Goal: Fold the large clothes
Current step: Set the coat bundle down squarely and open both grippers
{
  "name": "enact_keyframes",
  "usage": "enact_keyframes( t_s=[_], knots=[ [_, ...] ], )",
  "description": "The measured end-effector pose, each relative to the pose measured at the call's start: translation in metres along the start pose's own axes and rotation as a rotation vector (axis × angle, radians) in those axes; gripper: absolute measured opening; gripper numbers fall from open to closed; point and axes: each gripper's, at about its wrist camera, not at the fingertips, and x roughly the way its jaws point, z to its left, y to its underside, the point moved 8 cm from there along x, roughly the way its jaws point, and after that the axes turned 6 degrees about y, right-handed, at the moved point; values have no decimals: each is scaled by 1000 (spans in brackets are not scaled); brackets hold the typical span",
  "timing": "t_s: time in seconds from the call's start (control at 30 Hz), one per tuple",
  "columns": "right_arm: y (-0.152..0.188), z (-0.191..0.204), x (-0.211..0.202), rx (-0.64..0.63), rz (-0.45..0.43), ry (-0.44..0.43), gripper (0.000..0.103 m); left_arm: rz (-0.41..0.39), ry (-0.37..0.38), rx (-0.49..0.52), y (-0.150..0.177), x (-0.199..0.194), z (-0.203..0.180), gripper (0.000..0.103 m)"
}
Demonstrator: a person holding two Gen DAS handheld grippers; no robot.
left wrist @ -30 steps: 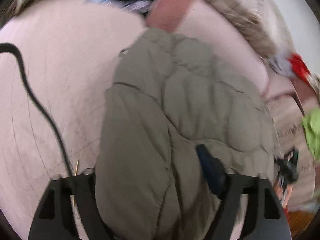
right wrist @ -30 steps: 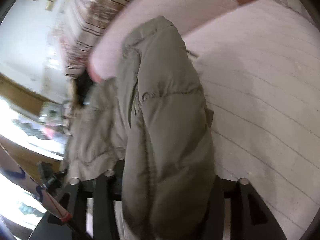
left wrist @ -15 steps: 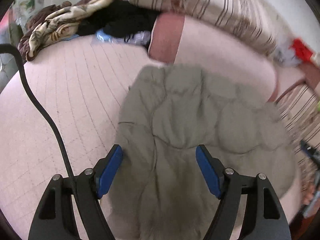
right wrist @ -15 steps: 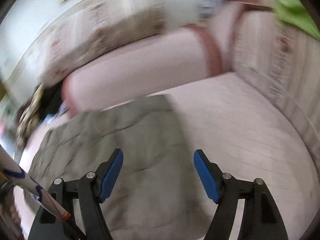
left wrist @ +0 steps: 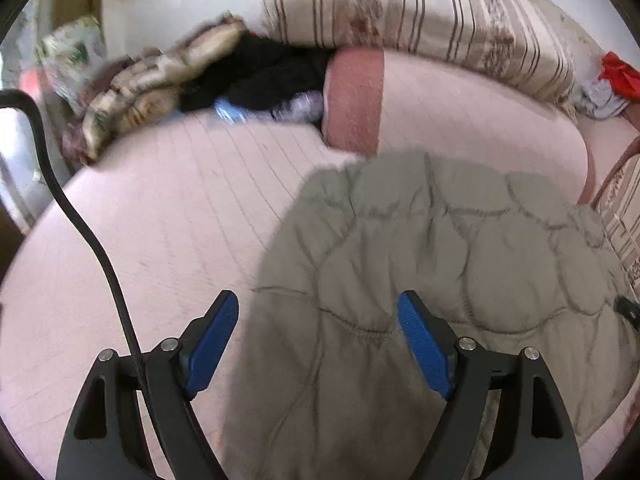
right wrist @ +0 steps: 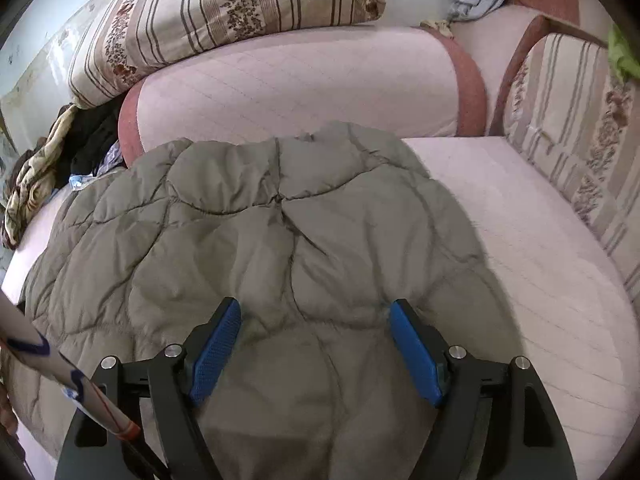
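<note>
- The grey-green quilted jacket (right wrist: pixel 280 240) lies spread over the pink seat cushion (right wrist: pixel 520 248) of a sofa, its far edge touching the pink bolster (right wrist: pixel 296 92) at the back.
- In the left wrist view the same jacket (left wrist: pixel 440 264) fills the right half of the seat, with bare cushion to its left.
- The left gripper (left wrist: pixel 318 340) hovers above the jacket's near left part with its jaws opening. Cloth shows below the gap, but the blue pads press on nothing.
- The right gripper (right wrist: pixel 314 344) is likewise over the near middle of the jacket, jaws opening, nothing pinched between them.
- Progress, as a judgement: the jacket looks laid down in a rough, compact slab, possibly with one fold already in it. A seam with gathered cloth crosses near the left gripper, which could be a turned-over edge, but I cannot tell for sure.
- What appears left: squaring the puffy edges, then at least one more fold to make a neat bundle. The surface is lumpy and creased.
- A heap of other clothes (left wrist: pixel 168 80) sits at the far left end of the sofa, well apart from the jacket, so more pieces may be waiting.
- A striped floral cushion (right wrist: pixel 224 16) rests on top of the bolster, clear of the work.
</note>
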Motion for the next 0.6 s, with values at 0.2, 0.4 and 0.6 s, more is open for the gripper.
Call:
enact_keyframes(
  t_s=[0.2, 0.4, 0.6],
  knots=[
    [59, -18, -87, 18, -26, -49, 81, -243, -182, 30, -11, -112, 4, 86],
    [132, -17, -143, 46, -25, -32, 81, -353, -156, -35, 25, -210, 15, 99],
    [183, -1, -175, 98, 12, -87, 81, -459, -294, 24, 74, -286, 9, 100]
  ],
)
